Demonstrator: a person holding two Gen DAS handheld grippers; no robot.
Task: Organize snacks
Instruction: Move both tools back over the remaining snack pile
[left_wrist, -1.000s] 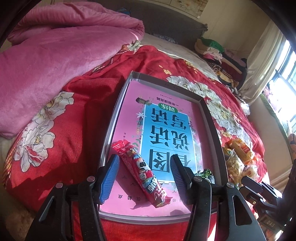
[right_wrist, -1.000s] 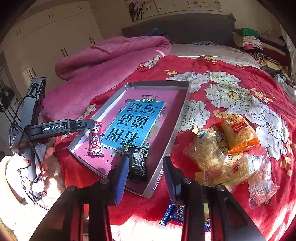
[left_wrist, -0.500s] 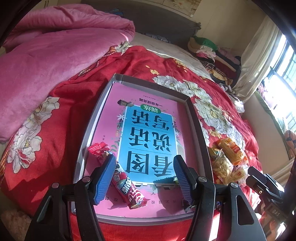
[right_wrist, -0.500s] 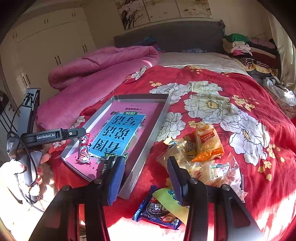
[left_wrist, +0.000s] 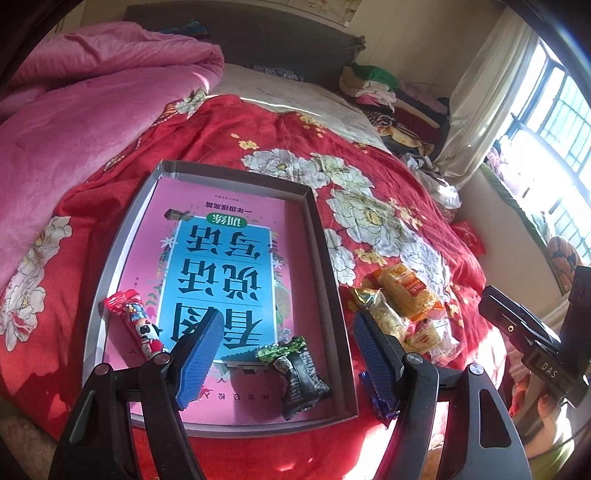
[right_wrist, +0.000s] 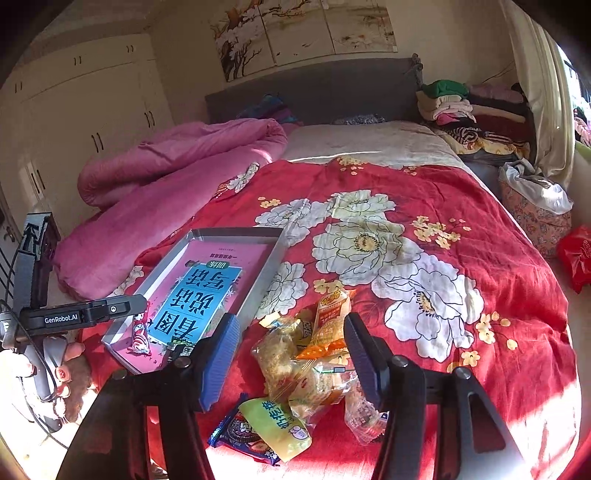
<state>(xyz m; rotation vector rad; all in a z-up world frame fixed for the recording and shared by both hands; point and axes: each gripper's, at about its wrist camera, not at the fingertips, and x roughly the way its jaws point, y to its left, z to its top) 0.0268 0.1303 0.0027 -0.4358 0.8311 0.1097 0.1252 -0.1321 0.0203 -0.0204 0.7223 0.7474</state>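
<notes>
Since a second ago both claws have been drawn back and lifted from the tray (left_wrist: 328, 266), so that more of the bed comes into view. The red sausage-shaped snack (left_wrist: 142, 328) that lay between the left fingers is now left on the near left part of the tray, and the dark green-topped packet (left_wrist: 299, 373) that sat just ahead of the right claw is now seen lying in the tray's near right corner.

The left claw (left_wrist: 284, 362) is released and its jaws are opening; nothing is pressed between them, though the dark packet shows in the gap below. The right claw (right_wrist: 291, 354) is likewise released and opening, with nothing gripped, and it hangs over the loose snack pile (right_wrist: 314, 354) on the red bedspread (right_wrist: 480, 221), just beside the tray's right wall.

Two snacks are judged to be placed and the pile remains to be cleared. For the next pick, a single top packet, such as the orange one (right_wrist: 332, 321), would best be singled out, since the wrappers overlap. The fingers should be set across the packet's narrow width, closed on the body rather than the crinkled seal. A neighbour could be dragged along if the descent is made too deep.
</notes>
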